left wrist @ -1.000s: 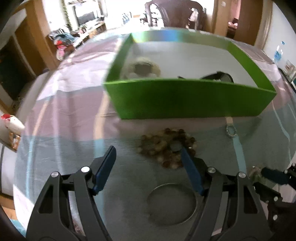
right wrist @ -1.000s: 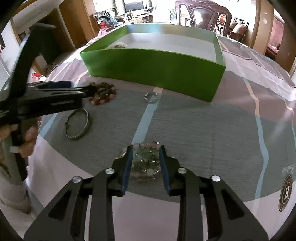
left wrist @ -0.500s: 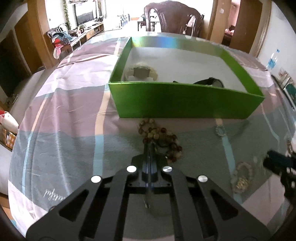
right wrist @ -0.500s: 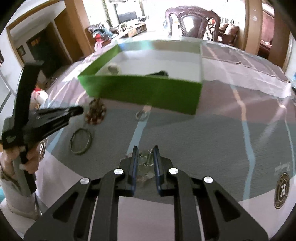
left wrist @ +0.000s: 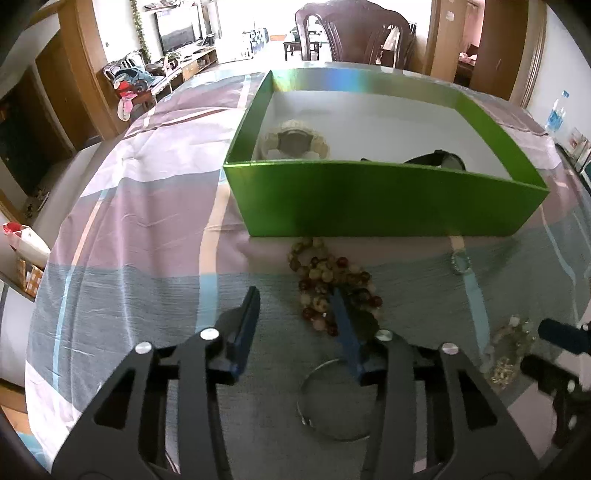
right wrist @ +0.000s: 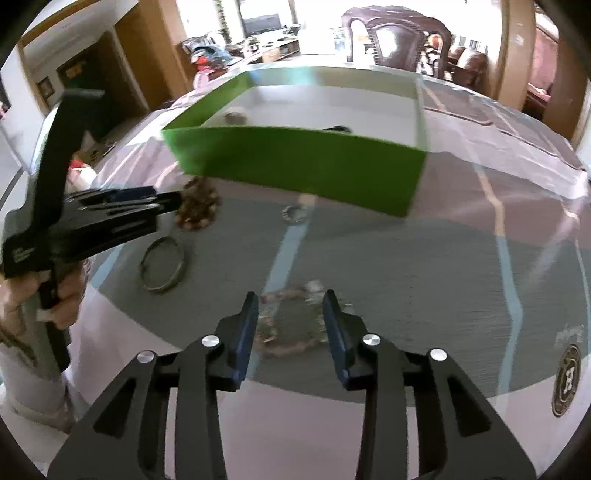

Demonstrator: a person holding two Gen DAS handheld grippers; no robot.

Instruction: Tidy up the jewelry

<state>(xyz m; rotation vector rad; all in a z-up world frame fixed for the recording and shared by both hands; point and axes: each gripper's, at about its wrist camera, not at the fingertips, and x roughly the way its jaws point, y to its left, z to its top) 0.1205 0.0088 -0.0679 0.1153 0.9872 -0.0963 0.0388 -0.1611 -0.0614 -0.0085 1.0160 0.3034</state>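
A green box (left wrist: 384,199) stands on the cloth-covered table, also in the right wrist view (right wrist: 295,166). Inside lie a white bead bracelet (left wrist: 293,138) and a dark item (left wrist: 436,159). A brown bead string (left wrist: 332,286) lies in front of the box. My left gripper (left wrist: 295,306) is open, its right finger resting at the beads' near edge. A metal bangle (left wrist: 338,400) lies below it. My right gripper (right wrist: 290,306) is open, straddling a pale bead bracelet (right wrist: 295,321) on the table.
A small silver ring (left wrist: 460,263) lies near the box's front right corner, also seen from the right wrist (right wrist: 294,214). A dark wooden chair (left wrist: 356,31) stands behind the table. The left gripper and the hand holding it (right wrist: 92,229) show at the left of the right wrist view.
Both grippers were shut half a second ago and are open now. The left gripper has shifted left of the brown beads. The right gripper has dropped back over the pale bracelet.
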